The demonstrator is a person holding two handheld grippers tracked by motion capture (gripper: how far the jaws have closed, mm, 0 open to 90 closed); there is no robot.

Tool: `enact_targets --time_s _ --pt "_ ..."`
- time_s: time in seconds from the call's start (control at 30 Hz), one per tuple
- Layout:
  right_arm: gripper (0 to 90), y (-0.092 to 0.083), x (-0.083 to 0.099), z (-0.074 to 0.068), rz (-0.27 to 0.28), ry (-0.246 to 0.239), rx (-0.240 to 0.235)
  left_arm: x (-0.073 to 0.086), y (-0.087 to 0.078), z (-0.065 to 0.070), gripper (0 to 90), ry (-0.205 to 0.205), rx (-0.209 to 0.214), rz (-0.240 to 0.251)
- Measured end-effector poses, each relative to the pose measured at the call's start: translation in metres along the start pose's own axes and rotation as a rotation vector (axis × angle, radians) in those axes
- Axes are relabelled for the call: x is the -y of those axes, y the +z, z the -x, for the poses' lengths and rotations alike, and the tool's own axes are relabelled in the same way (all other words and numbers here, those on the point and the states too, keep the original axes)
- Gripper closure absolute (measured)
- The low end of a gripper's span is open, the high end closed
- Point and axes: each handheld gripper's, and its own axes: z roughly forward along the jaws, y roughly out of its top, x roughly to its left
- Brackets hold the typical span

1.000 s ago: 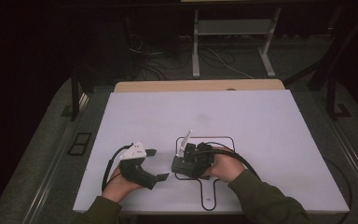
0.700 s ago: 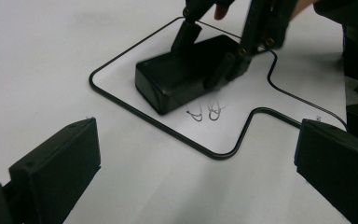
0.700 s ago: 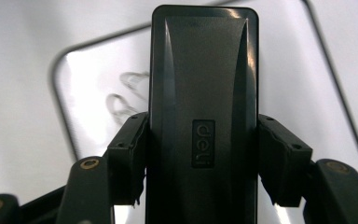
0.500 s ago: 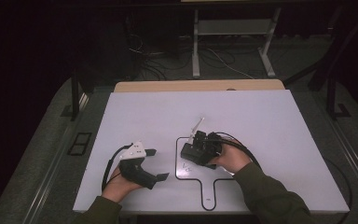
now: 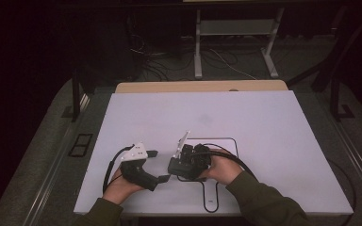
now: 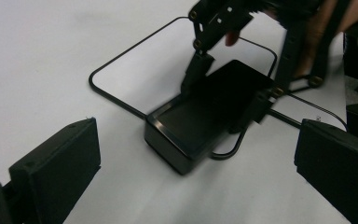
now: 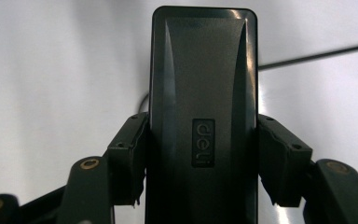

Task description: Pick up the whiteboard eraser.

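A flat black rectangular case (image 7: 203,93) with "deli" moulded on it is clamped between the pads (image 7: 130,154) of my right gripper (image 7: 203,158), which is shut on its long sides. In the high view the case (image 5: 176,168) lies low over the white table, at the left end of my right gripper (image 5: 181,165). My left gripper (image 5: 158,165) rests just left of it with its jaws wide open and nothing between them. The left gripper view has the case (image 6: 205,121) ahead of my open left gripper (image 6: 196,186), close but apart.
A black outline (image 5: 226,141) of a rounded rectangle with a stem is drawn on the white table top (image 5: 264,117) under the right hand. The table's near edge (image 5: 169,213) runs just behind both hands. Dark floor and metal stands lie beyond the far edge.
My right gripper carried the case a little away up the table, then came back nearer and leftward toward the left gripper. The left gripper stayed still.
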Motion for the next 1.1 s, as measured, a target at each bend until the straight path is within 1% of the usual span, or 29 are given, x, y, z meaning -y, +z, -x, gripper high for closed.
enact_targets --time_s 0.03,0.07,0.13,0.2,0.27,0.3,0.33,0.4,0.43,0.47,0.5,0.57,0.7,0.73,0.83,0.87,0.9,1.0,1.03,1.1 --pt "38.7 0.0 0.001 0.005 -0.006 0.007 0.031 0.0 0.0 0.0 0.0 -0.004 0.0 0.0" --pt "38.7 -0.001 0.003 0.009 -0.008 0.026 0.043 0.0 0.0 0.0 0.0 -0.007 -0.001 0.001" --pt "38.7 -0.002 0.006 0.018 -0.006 0.07 0.048 0.0 -0.001 0.0 0.0 -0.005 0.0 0.0" --pt "38.7 -0.003 0.01 0.026 -0.008 0.101 0.06 0.0 -0.001 0.0 0.0 -0.005 -0.001 0.002" --pt "38.7 -0.004 0.011 0.029 -0.006 0.111 0.06 -0.001 -0.001 0.0 0.0 -0.001 -0.001 0.004" --pt "38.7 -0.004 0.011 0.028 -0.008 0.112 0.062 -0.001 -0.001 0.0 0.0 -0.002 -0.001 0.005" --pt "38.7 -0.004 0.01 0.027 -0.01 0.102 0.063 -0.001 -0.001 0.0 0.0 -0.002 -0.001 0.005" --pt "38.7 -0.003 0.007 0.021 -0.011 0.09 0.044 -0.001 -0.001 0.001 0.0 -0.001 -0.001 0.002" --pt "38.7 -0.002 0.006 0.018 -0.01 0.063 0.04 -0.001 -0.001 0.001 0.0 -0.003 0.001 -0.002" --pt "38.7 -0.002 0.004 0.013 -0.017 0.06 0.037 -0.001 -0.001 0.001 0.0 -0.002 0.002 0.0" --pt "38.6 -0.001 0.002 0.01 -0.02 0.036 0.04 -0.001 0.0 0.001 0.0 0.002 0.002 0.003" --pt "38.5 0.0 0.0 0.005 -0.022 0.026 0.03 -0.001 -0.001 0.002 0.0 -0.003 0.001 0.002" --pt "38.3 -0.001 -0.001 0.004 -0.016 0.013 0.017 -0.001 -0.001 0.001 0.0 -0.005 0.0 0.003" --pt "38.4 -0.001 -0.001 0.004 -0.009 0.013 0.014 -0.001 -0.001 0.0 0.0 0.001 0.001 0.002" --pt "38.7 -0.004 0.0 0.004 -0.003 0.016 0.012 -0.001 -0.001 0.001 0.0 0.001 0.0 0.0" --pt "38.7 -0.004 0.0 0.004 -0.005 0.015 0.02 -0.001 -0.001 0.001 0.0 0.002 0.001 -0.002" --pt "38.8 -0.004 0.0 0.006 -0.005 0.009 0.038 -0.001 -0.001 0.001 0.0 -0.003 0.001 -0.001" --pt "38.9 -0.005 0.002 0.009 -0.01 0.01 0.079 -0.001 -0.001 0.001 0.0 -0.003 0.0 0.002" --pt "38.9 -0.005 0.003 0.012 -0.013 0.015 0.095 -0.001 -0.001 0.001 0.0 -0.002 0.0 0.003" --pt "38.9 -0.006 0.005 0.016 -0.017 0.041 0.111 -0.001 -0.001 0.001 0.0 0.0 0.001 0.003"
